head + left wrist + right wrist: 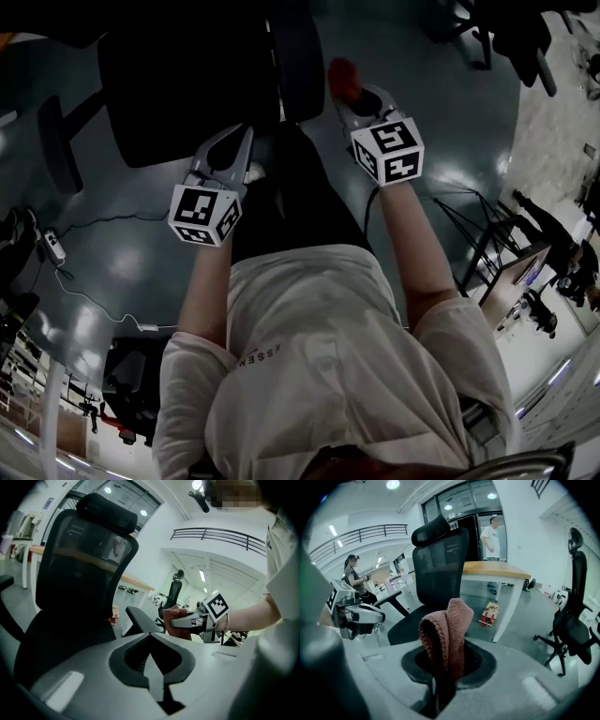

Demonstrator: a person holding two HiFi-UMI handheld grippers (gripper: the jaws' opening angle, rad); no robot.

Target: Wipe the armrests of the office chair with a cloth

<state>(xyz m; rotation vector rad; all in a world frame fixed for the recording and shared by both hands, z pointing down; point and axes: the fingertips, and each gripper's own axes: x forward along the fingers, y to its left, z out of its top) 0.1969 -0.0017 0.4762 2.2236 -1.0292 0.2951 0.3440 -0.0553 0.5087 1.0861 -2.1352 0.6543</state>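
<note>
A black mesh office chair stands in front of me, one armrest near my grippers and the other armrest far left. My right gripper is shut on a reddish-brown cloth, held just right of the near armrest. The cloth sticks up folded from the right gripper, facing the chair. My left gripper hovers by the seat's front edge, jaws together and holding nothing. In the left gripper view the armrest lies ahead, with the right gripper and cloth beside it.
Cables and a power adapter lie on the floor at left. A black stand is at right. A wooden-topped table, a toy, another chair and a standing person lie beyond.
</note>
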